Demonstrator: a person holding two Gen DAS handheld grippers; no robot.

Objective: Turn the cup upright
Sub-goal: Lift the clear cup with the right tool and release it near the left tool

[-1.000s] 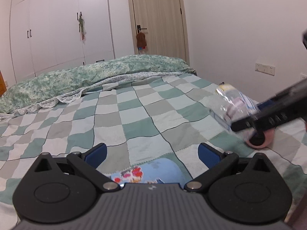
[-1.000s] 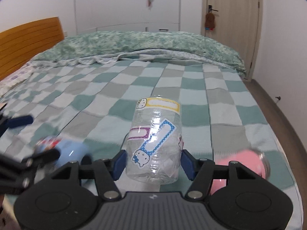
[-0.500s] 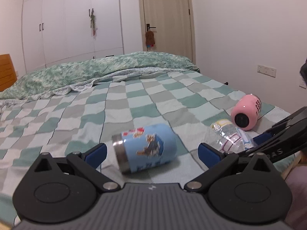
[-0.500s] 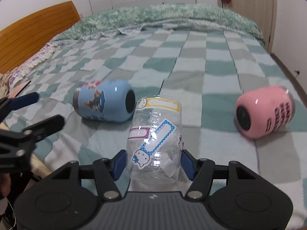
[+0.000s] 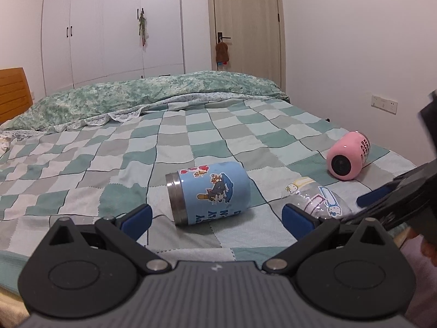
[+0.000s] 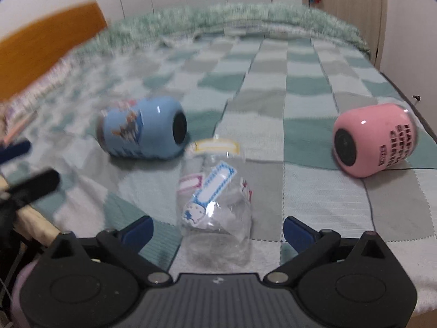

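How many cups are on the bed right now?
3: blue cup on its side mid-bed, pink cup on its side far right, clear cup between the open right tongs.

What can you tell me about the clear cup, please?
The clear cup looks like thin transparent plastic, with a yellow-framed label near its far end and pink and blue-bordered cartoon stickers on its side. It lies on its side on the checked blanket, between the right gripper's open fingers, which do not touch it. The blue cup lies close to its far left, the pink cup farther right. The view is blurred, so finer detail is unclear.
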